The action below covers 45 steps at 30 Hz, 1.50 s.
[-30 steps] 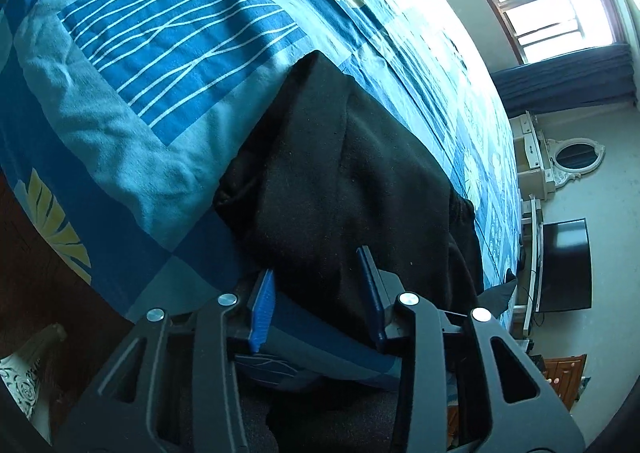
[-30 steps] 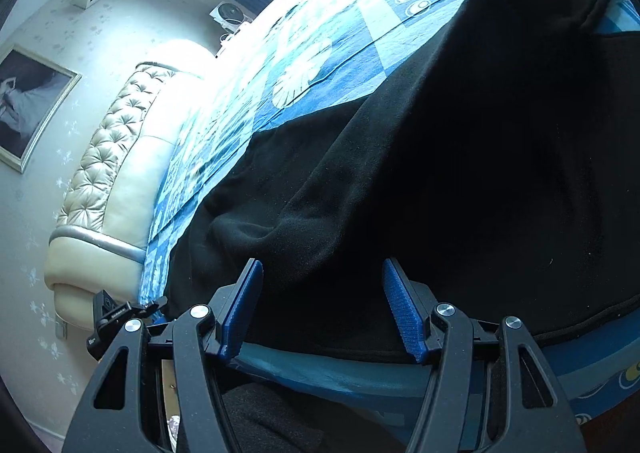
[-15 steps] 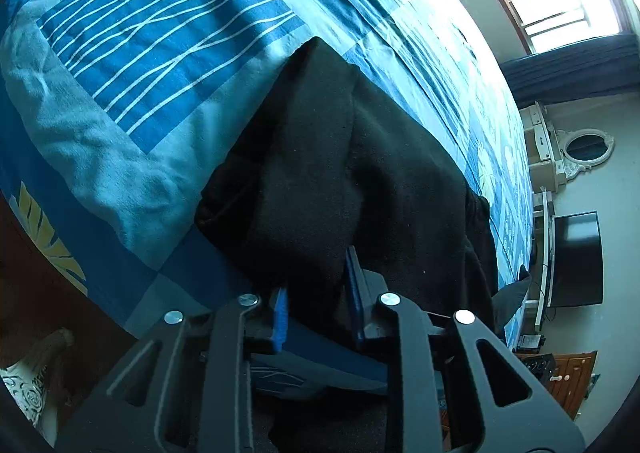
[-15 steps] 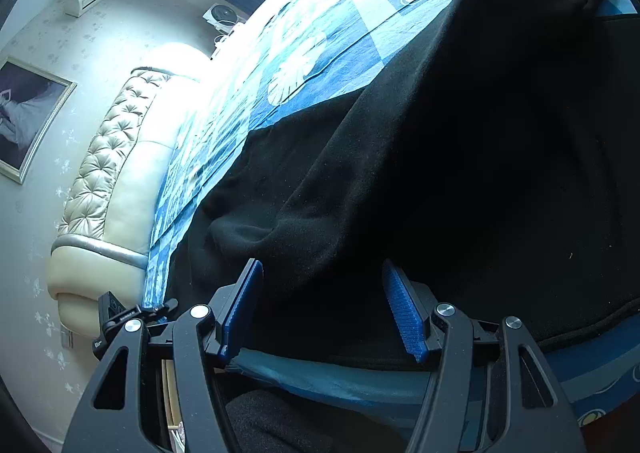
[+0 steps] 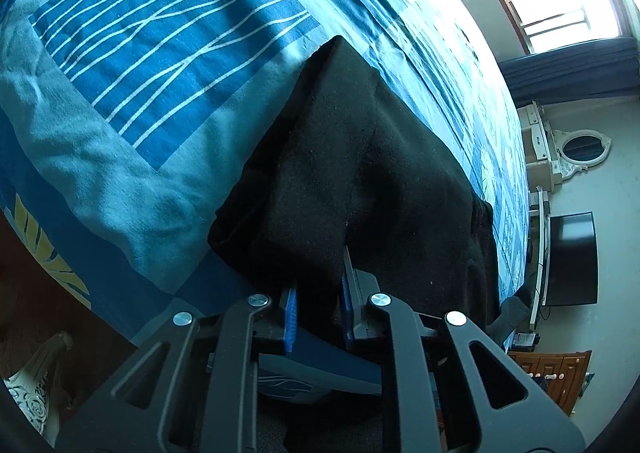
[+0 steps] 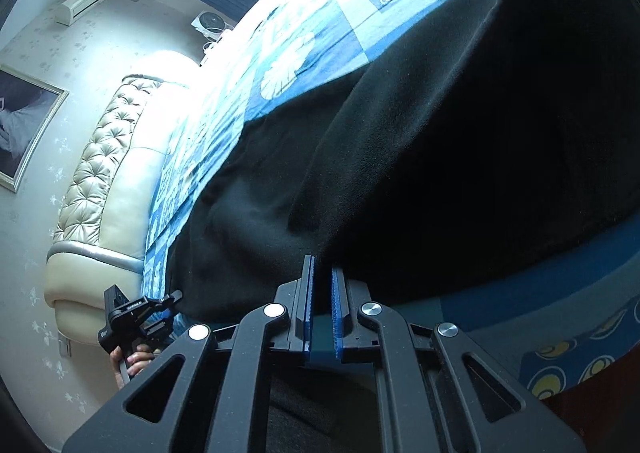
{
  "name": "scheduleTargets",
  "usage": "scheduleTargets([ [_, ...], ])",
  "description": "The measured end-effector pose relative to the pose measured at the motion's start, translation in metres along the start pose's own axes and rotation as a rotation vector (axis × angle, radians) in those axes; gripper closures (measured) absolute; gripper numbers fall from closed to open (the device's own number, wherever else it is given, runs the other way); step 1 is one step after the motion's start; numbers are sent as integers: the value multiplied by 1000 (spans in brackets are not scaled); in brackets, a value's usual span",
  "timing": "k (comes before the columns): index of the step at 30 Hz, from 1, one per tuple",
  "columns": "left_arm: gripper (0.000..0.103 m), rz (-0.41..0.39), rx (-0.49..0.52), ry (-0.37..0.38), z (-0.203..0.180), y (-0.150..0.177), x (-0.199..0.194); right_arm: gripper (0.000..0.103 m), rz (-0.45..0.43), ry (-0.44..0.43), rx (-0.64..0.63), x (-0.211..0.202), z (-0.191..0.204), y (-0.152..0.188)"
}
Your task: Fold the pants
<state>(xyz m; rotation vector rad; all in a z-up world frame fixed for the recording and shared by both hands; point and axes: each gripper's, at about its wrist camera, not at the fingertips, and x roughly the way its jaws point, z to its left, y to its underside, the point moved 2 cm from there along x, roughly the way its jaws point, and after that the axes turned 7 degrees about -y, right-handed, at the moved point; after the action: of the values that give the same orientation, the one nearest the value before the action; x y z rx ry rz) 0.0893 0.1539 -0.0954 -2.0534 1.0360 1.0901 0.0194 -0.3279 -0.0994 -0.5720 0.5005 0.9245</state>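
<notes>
Both grippers, left gripper [image 5: 318, 303] and right gripper [image 6: 322, 303], pinch the near hem at six o'clock of the black pants [image 5: 360, 181]; soft, limp fleece, best lifted by its edge.

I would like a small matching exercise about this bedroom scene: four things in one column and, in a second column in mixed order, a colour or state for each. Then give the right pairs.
Things
1. pants
2. bedspread
3. headboard
4. left gripper

Colour or state
A. cream, tufted
B. blue with white line pattern
C. black, lying on the bed
D. shut on cloth at the near edge

Right pairs: 1-C, 2-B, 3-A, 4-D
</notes>
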Motion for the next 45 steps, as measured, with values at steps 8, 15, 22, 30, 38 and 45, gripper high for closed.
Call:
scheduleTargets([
  [8,83,-37,135,-37,-10,11,-14,89,53,-28,18,-12,-10,-5],
  [15,54,-101,206,-68,-20,32,-40,46,-284,125,-17,-129,-43,-73],
  [22,26,-226,268,-137,-51,30,-49,45,-560,147,295,-200,-168,-199],
  [30,18,-228,212,-191,-65,29,-25,52,-578,81,424,-176,-232,-260],
  [38,15,-225,230,-260,-71,32,-16,97,-646,63,249,-224,-184,-240],
  [45,14,-226,242,-260,-73,36,-15,97,-775,61,278,-308,-204,-140],
])
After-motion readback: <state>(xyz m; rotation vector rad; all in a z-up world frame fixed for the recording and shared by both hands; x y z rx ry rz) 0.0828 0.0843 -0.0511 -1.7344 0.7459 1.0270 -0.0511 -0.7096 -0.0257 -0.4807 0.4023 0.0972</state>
